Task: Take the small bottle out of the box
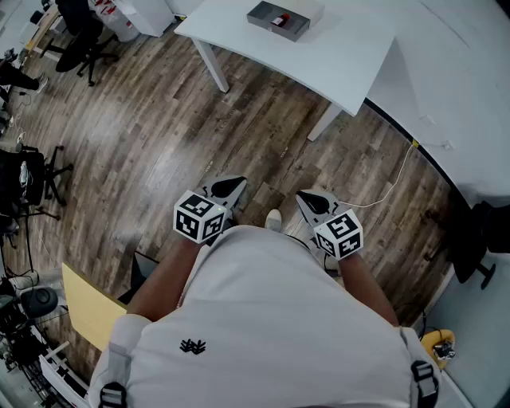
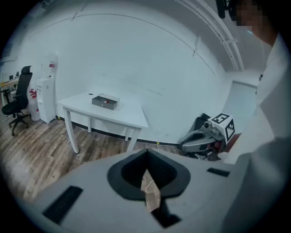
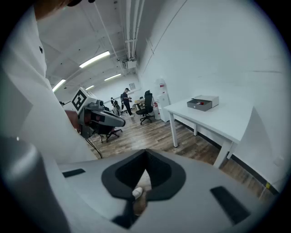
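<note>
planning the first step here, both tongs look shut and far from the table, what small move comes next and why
Probably step toward the white table first. The box holding the small bottle sits on it across the wooden floor, while the left gripper and right gripper are held near the person, tongs shut and empty, so nothing seems reachable yet.

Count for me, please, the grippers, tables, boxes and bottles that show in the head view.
Grippers: 2 (left gripper, right gripper, both shut and empty)
White table: 1
Grey box on the table: 1
Small bottle in the box: 1
Total: 5
</note>
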The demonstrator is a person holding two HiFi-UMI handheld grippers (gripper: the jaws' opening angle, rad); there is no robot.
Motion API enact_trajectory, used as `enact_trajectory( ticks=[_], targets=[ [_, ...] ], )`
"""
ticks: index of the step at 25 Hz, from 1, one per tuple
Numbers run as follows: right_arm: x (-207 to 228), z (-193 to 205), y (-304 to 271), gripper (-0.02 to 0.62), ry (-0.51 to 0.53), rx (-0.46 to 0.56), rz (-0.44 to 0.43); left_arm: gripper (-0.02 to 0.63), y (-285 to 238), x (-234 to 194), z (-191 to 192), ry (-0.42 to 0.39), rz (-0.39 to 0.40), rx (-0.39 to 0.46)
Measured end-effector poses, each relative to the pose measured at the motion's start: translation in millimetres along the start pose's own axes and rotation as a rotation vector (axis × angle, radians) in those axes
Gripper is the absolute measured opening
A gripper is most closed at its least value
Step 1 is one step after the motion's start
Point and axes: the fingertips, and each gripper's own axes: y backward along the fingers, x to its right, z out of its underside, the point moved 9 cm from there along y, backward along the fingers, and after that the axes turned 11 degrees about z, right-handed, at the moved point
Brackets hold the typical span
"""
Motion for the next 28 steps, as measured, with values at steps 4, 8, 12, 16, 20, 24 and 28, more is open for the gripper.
enact_trajectory(
  ticks=[4, 8, 12, 16, 20, 24, 28],
  targets=[
    [12.4, 0.9, 1.9, 0.005, 0.006, -0.001, -0.004, 0.006, -3.8, 2.1, -7.6, -0.005, -0.022, 0.01],
    [21.1, 2.4, -3.1, 0.005, 0.005, -0.011, -0.002, 0.006, -6.8, -0.9, -13.1, -0.007, -0.023, 0.015],
    [22.7, -2.6, -12.8, 0.006, -0.007, -0.013, 0.013, 0.006, -8.4, -14.9, -17.5, 0.005, -0.004, 0.019],
    [27.2, -15.2, -26.6, 0.006, -0.029, -0.018, 0.047, 0.006, -18.2, -40.3, -28.4, -0.003, 0.043, 0.019],
    [40.7, -32.2, -44.3, 0.006, -0.086, -0.022, 0.117, 0.006, -37.2, -76.2, -52.2, -0.032, 0.11, 0.013],
    [56.6, -67.7, -65.1, 0.009, -0.106, -0.008, 0.198, 0.006, -53.4, -117.8, -93.4, -0.084, 0.17, 0.001],
    [67.9, -97.7, -91.8, 0.011, -0.141, 0.007, 0.245, 0.008, -62.4, -158.5, -126.9, -0.131, 0.22, -0.01]
  ],
)
